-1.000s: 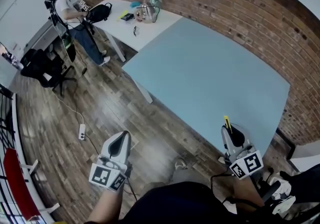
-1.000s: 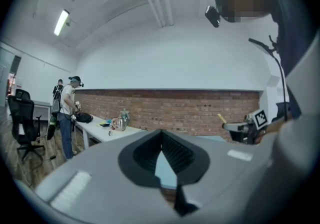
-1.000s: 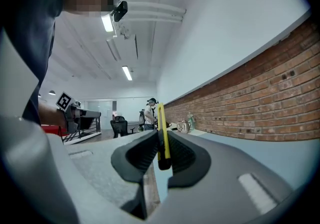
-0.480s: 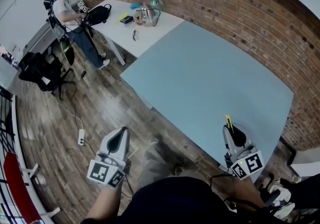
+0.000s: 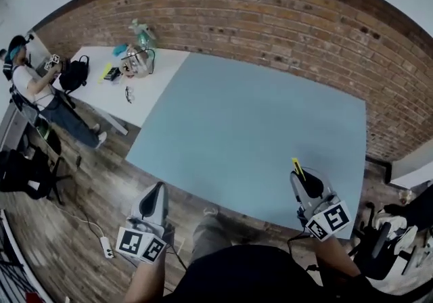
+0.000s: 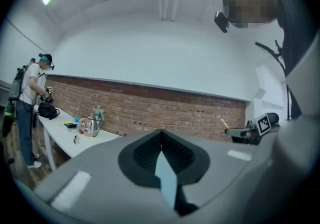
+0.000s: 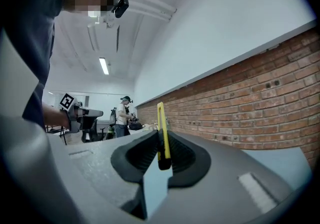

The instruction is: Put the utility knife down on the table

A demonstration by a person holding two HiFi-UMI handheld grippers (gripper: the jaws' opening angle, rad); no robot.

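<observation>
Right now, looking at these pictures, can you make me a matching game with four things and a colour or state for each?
Things:
1. knife
2. left tool
3. big table
4. side table

States:
A. closed, nothing in it
B. white, small items on it
C. light blue
D. yellow, clamped in the right tool

Pairs: 1-D, 2-A, 3-C, 4-B

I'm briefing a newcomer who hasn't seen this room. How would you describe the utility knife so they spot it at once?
Find the big light-blue table in front of the brick wall, then the right gripper over its near edge. The utility knife is the thin yellow strip clamped between that gripper's jaws, poking out past them; the left gripper holds nothing like it.
</observation>
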